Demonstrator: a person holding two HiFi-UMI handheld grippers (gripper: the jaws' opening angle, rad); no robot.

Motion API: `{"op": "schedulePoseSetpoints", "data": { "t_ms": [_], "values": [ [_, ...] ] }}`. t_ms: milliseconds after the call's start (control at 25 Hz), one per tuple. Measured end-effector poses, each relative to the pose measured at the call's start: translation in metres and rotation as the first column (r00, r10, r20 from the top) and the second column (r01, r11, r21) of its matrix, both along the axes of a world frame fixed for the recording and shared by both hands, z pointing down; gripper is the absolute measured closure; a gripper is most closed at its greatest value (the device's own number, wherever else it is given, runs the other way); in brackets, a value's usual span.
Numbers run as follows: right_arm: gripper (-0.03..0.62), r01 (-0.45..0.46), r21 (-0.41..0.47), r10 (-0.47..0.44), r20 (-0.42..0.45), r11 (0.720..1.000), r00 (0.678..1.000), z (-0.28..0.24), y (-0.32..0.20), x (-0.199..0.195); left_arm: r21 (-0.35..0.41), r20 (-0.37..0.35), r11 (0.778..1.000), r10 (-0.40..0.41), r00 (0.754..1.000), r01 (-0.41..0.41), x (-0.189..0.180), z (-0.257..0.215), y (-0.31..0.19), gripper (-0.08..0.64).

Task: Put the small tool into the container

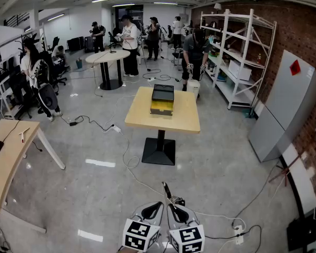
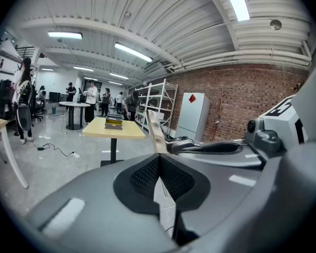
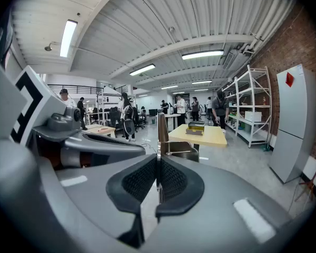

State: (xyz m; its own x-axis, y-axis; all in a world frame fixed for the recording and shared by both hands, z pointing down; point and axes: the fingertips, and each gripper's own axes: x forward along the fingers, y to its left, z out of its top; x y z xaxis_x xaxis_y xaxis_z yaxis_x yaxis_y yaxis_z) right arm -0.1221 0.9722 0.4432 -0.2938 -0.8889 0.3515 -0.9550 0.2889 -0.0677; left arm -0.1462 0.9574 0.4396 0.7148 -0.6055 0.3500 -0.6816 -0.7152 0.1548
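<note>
A thin flat small tool (image 1: 166,190) sticks up between my two grippers at the bottom of the head view. My left gripper (image 1: 159,205) is shut on its blade (image 2: 154,130), and my right gripper (image 1: 172,206) is shut on the blade (image 3: 161,128) from the other side. Both are held over the floor, side by side and touching. The container (image 1: 162,99), a black box on a yellow one, rests far ahead on a yellow square table (image 1: 184,119). It also shows small as the container (image 2: 114,122) in the left gripper view and as the container (image 3: 195,128) in the right gripper view.
Cables (image 1: 130,162) trail over the grey floor around the table's black foot (image 1: 159,152). A wooden desk (image 1: 5,157) stands at the left, a grey cabinet (image 1: 284,109) and white shelves (image 1: 237,57) at the right. Several people stand by a round table (image 1: 108,57) at the back.
</note>
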Motion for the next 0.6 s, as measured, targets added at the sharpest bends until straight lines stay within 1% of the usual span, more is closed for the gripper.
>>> {"op": "schedulePoseSetpoints", "data": {
  "t_ms": [160,280,440,600],
  "values": [
    [0.586,-0.006,-0.007,0.006,-0.007,1.0,1.0,-0.001,-0.013,-0.023,0.001,-0.001,1.0,0.014,1.0,-0.014,-0.021,0.0,-0.012,0.549],
    [0.586,-0.016,-0.008,0.016,-0.005,1.0,1.0,0.005,-0.022,-0.046,0.003,-0.003,1.0,0.019,1.0,-0.019,-0.045,0.003,-0.021,0.549],
    [0.584,-0.028,0.004,0.028,-0.001,1.0,1.0,0.019,-0.042,-0.096,-0.002,-0.012,1.0,0.026,1.0,-0.026,-0.095,0.015,-0.04,0.549],
    [0.584,-0.047,-0.007,0.047,-0.019,0.999,0.999,0.02,-0.054,-0.142,-0.013,-0.038,0.999,0.031,0.999,-0.031,-0.143,0.017,-0.053,0.549]
  ]
}}
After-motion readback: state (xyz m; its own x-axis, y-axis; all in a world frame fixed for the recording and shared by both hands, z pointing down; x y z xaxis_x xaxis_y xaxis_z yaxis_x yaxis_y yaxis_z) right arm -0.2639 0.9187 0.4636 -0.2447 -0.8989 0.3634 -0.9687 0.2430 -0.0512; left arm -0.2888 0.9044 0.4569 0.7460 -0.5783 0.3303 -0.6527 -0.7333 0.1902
